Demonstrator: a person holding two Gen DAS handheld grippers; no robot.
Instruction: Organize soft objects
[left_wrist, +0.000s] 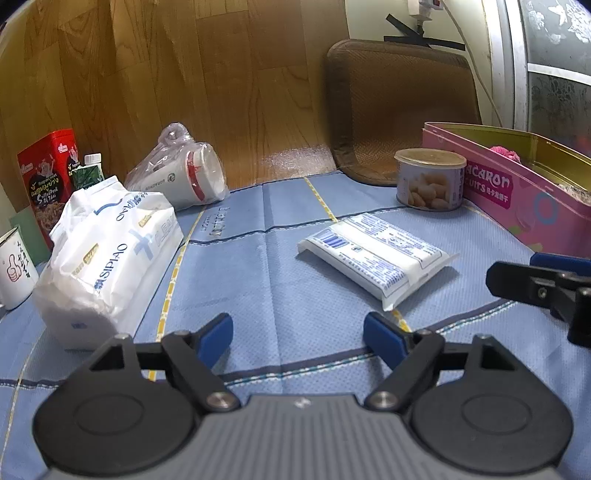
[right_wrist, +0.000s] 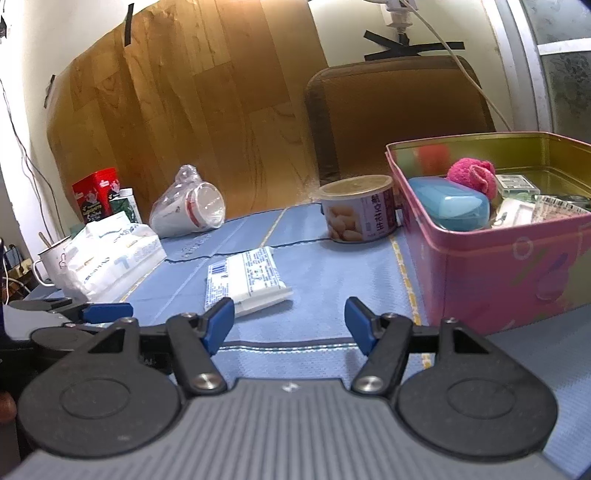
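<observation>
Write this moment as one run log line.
left gripper: open, empty | right gripper: open, empty | tissue pack: flat on blue cloth | pink tin: open

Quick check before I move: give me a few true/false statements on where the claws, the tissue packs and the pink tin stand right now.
1. Both claws hold nothing. True: the left claw and the right claw are open and empty.
2. The small tissue pack lies inside the pink tin. False: it lies flat on the blue cloth, apart from the tin.
3. The pink tin has its lid on. False: it is open, with a pink cloth ball and a blue case inside.
4. The can stands upright beside the tin. True.
5. The large tissue pack is left of the small one. True.
</observation>
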